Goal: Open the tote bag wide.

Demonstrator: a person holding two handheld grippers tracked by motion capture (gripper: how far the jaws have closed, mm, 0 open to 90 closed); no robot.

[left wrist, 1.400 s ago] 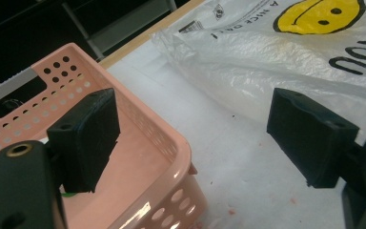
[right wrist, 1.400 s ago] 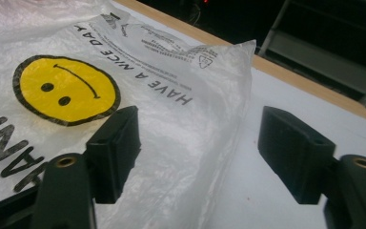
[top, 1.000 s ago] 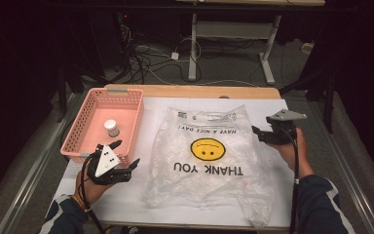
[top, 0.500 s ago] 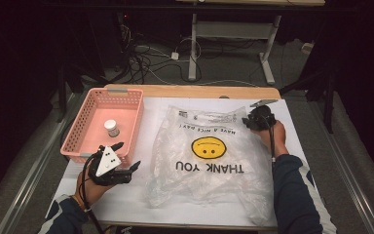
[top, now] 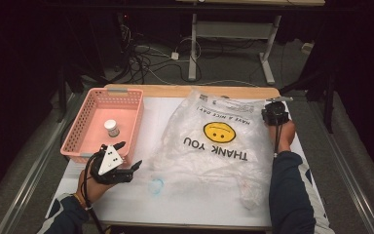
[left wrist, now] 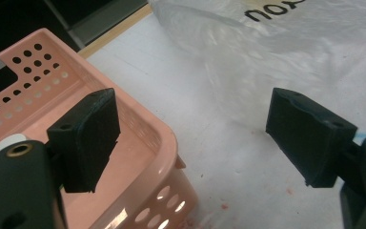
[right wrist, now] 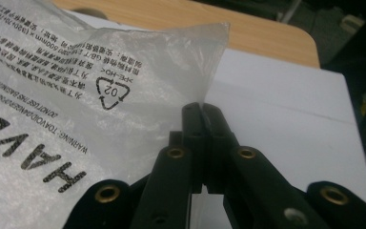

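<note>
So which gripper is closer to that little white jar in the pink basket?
Left. The left gripper sits by the pink basket's near corner, close to the white jar; the right gripper is across the table at the plastic bag's edge.

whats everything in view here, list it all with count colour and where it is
basket: 1, pink, perforated, left side of the table
small jar: 1, white lid, inside the basket
plastic bag: 1, clear with a yellow smiley and black THANK YOU print, flat at the table's centre
table: 1, white cover over a wooden top
cables: several, dark, on the floor beyond the table
desk frame: 1, light grey, on the floor at the back
left tongs: black, jaws wide apart, by the basket's near corner
right tongs: black, jaws together at the bag's far right edge; whether plastic is pinched is unclear
</note>
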